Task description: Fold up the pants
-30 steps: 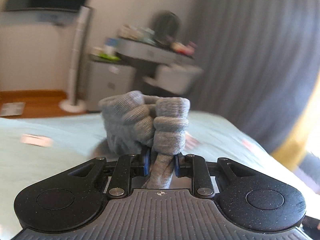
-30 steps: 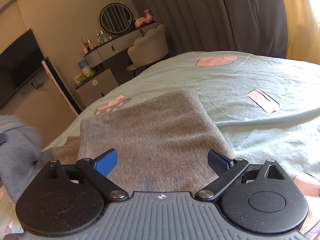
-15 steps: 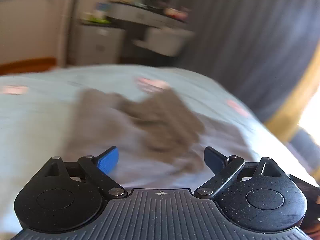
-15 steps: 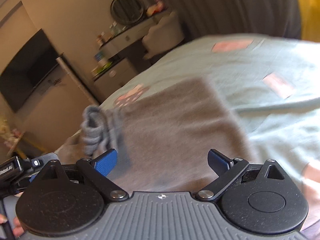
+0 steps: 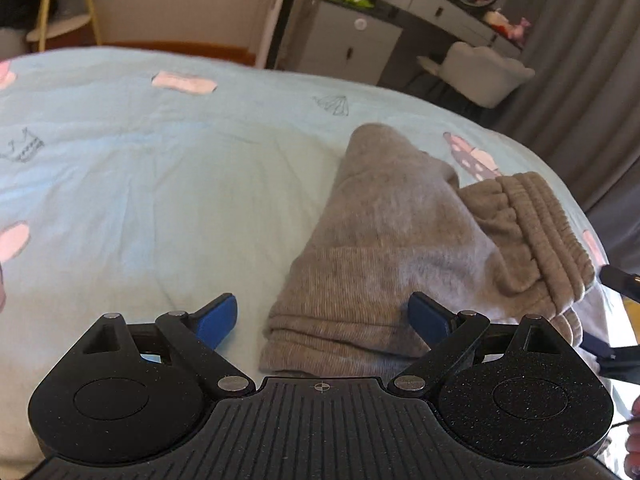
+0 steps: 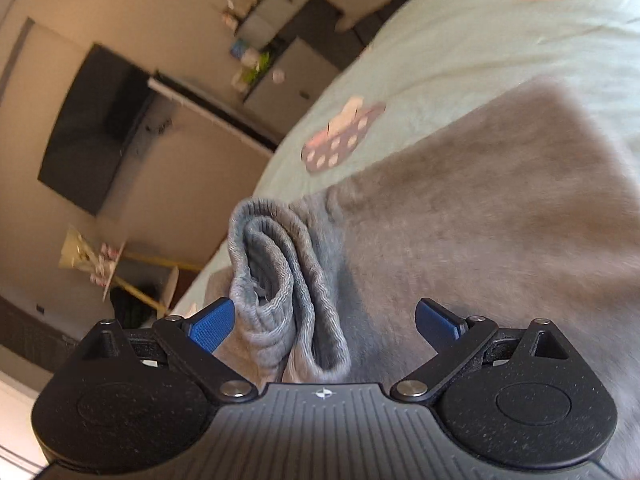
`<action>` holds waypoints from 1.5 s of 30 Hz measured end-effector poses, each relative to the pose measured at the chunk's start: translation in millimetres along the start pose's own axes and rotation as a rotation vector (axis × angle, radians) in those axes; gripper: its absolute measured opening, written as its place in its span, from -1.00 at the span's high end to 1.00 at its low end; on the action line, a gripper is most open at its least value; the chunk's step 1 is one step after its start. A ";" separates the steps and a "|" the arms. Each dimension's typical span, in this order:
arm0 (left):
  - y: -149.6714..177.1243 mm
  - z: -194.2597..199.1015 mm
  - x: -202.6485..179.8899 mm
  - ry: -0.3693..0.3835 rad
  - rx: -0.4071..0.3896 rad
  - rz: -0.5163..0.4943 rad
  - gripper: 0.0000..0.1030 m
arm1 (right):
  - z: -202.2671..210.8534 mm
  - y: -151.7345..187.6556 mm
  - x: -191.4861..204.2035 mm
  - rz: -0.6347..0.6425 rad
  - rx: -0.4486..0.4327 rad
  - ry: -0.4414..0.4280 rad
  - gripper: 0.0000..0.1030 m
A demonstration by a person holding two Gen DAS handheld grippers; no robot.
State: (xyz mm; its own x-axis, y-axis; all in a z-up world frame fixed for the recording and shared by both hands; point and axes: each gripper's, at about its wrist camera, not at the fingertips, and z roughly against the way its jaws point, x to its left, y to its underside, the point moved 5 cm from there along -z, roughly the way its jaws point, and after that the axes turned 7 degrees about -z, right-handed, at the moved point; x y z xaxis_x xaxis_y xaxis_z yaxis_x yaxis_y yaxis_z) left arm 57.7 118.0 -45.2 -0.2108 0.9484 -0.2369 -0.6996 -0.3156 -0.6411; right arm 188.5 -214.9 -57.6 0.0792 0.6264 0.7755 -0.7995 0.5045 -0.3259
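Grey pants (image 5: 400, 248), folded into a compact bundle on the bed (image 5: 160, 184) ahead of both grippers; left gripper (image 5: 324, 316) released, right gripper (image 6: 324, 320) released, bunched waistband (image 6: 280, 280) between its spread jaws left to tidy.

Left gripper (image 5: 322, 318): tilted down over the bed, jaws spread wide, just opened from a closed grip.
Left pads (image 5: 218, 320): blue, both bare, pressing nothing; cloth lying below the gap, right pad over it.
Right gripper (image 6: 324, 322): rolled to one side, angled down, jaws spread wide.
Right pads (image 6: 212, 326): blue, ribbed; left one just beside a rolled cuff, contact unclear; right one clear.
Right gripper in left view (image 5: 612, 320): dark finger tips at right edge.
Hand (image 5: 632, 436): sliver at lower right corner, blurred.
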 end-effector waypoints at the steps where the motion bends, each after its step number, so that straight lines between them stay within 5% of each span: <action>1: 1.0 -2.3 2.7 0.001 0.002 0.014 -0.87 | -7.9 -2.4 -1.5 -0.007 0.020 -0.001 -0.89; 9: 0.9 -17.4 19.9 0.004 0.007 0.175 -0.84 | -48.9 -1.9 4.9 -0.074 0.146 -0.078 -0.81; 11: 1.2 -19.3 21.9 0.001 0.011 0.192 -0.83 | -49.6 1.1 17.0 -0.015 0.147 -0.083 0.02; 12: 1.0 -19.2 22.0 -0.003 0.007 0.194 -0.83 | -49.5 3.0 22.6 0.022 0.146 -0.056 0.12; 15: 0.7 -16.6 22.7 -0.017 -0.015 0.203 -0.82 | -43.5 8.0 39.9 0.141 0.139 -0.039 0.15; 20: 1.5 -16.6 24.3 -0.023 -0.026 0.233 -0.82 | -49.5 12.2 50.9 0.163 0.148 -0.009 -0.07; 23: 2.2 -12.3 27.7 -0.033 -0.050 0.264 -0.82 | -49.7 17.2 57.7 0.186 0.130 0.044 0.15; 30: 3.7 -7.0 31.7 -0.041 -0.085 0.309 -0.82 | -19.9 47.2 106.7 0.474 -0.005 0.099 0.25; 40: 1.8 3.6 19.7 0.008 -0.141 0.238 -0.83 | 55.7 9.6 119.7 0.242 -0.204 -0.041 0.30; 45: 2.3 -0.4 -9.1 0.172 -0.059 0.064 -0.83 | 84.4 -4.9 77.7 0.148 -0.270 0.022 0.30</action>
State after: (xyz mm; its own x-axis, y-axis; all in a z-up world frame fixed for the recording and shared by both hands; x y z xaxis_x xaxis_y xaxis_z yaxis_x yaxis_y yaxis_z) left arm 58.4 108.7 -44.8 -0.1300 0.9088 -0.3965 -0.6461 -0.3810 -0.6614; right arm 148.3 -218.9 49.9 -0.0111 0.7157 0.6983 -0.6168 0.5447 -0.5682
